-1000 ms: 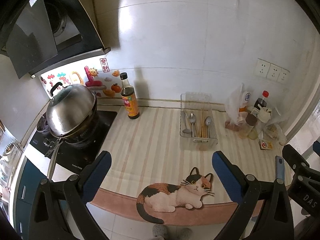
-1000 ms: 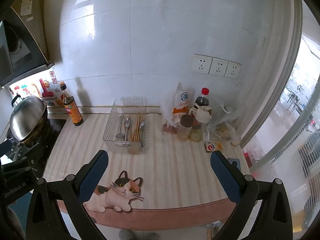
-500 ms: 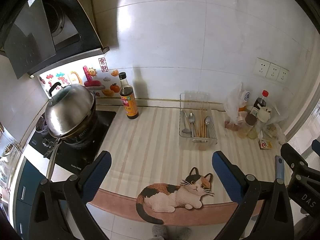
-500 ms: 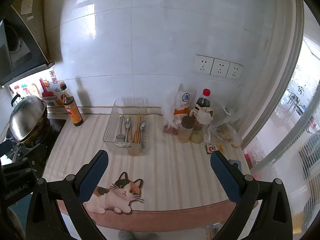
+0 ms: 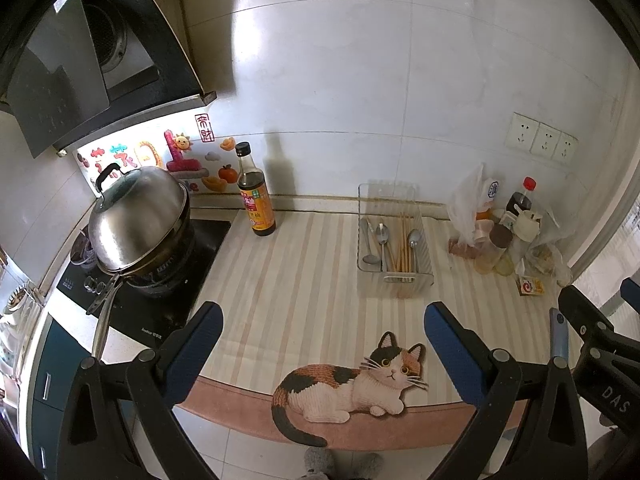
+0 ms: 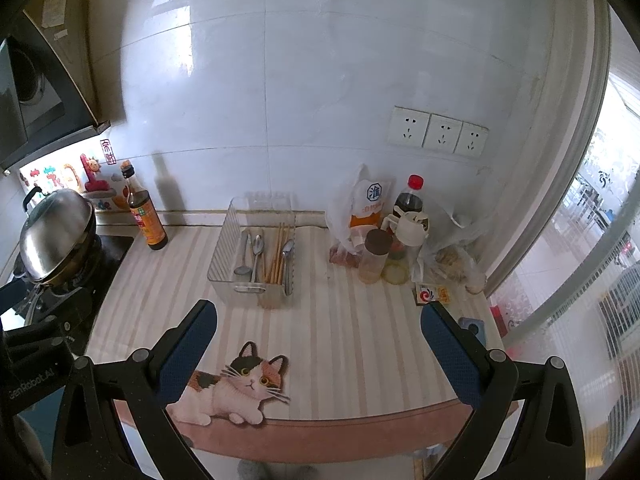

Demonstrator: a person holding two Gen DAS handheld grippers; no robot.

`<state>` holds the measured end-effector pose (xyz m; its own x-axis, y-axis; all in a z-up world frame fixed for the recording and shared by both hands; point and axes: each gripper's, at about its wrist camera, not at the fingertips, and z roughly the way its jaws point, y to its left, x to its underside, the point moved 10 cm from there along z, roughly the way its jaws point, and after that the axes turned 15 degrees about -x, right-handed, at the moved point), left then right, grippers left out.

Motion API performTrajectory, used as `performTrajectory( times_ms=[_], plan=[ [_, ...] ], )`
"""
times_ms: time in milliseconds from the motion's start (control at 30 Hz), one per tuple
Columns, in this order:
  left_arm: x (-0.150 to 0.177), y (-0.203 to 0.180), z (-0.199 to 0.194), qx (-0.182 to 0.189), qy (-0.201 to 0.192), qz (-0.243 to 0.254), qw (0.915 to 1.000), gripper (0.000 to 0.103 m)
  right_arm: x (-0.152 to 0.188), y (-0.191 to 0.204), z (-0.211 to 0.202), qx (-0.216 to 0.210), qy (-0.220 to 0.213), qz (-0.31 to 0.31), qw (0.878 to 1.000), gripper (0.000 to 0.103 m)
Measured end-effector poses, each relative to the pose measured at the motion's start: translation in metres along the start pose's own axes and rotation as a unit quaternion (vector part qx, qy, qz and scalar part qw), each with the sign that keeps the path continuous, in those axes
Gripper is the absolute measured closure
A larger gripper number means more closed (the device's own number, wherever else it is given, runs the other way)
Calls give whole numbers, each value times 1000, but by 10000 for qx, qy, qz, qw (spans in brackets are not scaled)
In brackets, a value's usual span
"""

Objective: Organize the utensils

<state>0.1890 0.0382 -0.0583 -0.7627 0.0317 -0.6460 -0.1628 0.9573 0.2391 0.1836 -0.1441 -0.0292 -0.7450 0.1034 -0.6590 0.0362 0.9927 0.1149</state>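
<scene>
A clear plastic utensil tray (image 5: 394,278) (image 6: 224,248) stands on the striped counter near the back wall. Inside it lie metal spoons (image 5: 382,236) (image 6: 256,250) and a bundle of wooden chopsticks (image 5: 405,242) (image 6: 277,254), sorted side by side. My left gripper (image 5: 322,326) hangs open above the counter's front edge, well short of the tray, with nothing between its fingers. My right gripper (image 6: 318,326) is open too, empty, at the front edge to the right of the tray. The right gripper's body shows at the left wrist view's right border.
A soy sauce bottle (image 5: 255,200) stands left of the tray. A lidded steel pot (image 5: 138,224) sits on the black hob at far left. Bags, bottles and a jar (image 6: 394,236) crowd the back right corner. A cat-shaped mat (image 5: 352,388) lies at the front edge.
Both views have shifted very slightly; the scene sits a touch lower in the left wrist view. Nothing was picked up or let go.
</scene>
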Motion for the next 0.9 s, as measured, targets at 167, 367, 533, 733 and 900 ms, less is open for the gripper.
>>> performTrajectory(
  times_ms=[167, 367, 533, 733, 900],
  plan=[
    [1, 0, 0, 5, -13, 20, 10000, 0, 2, -3, 0, -6, 6, 39, 10000, 0],
    [1, -1, -2, 56, -56, 94, 9999, 0, 3, -7, -2, 4, 5, 54, 10000, 0],
    [1, -1, -3, 65, -69, 123, 9999, 0, 3, -8, -2, -9, 9, 48, 10000, 0],
    [0, -1, -3, 78, -71, 127, 9999, 0, 3, -8, -2, -10, 5, 39, 10000, 0],
    [0, 1, -4, 166, -64, 141, 9997, 0, 3, -8, -2, -13, 13, 46, 10000, 0]
  ],
)
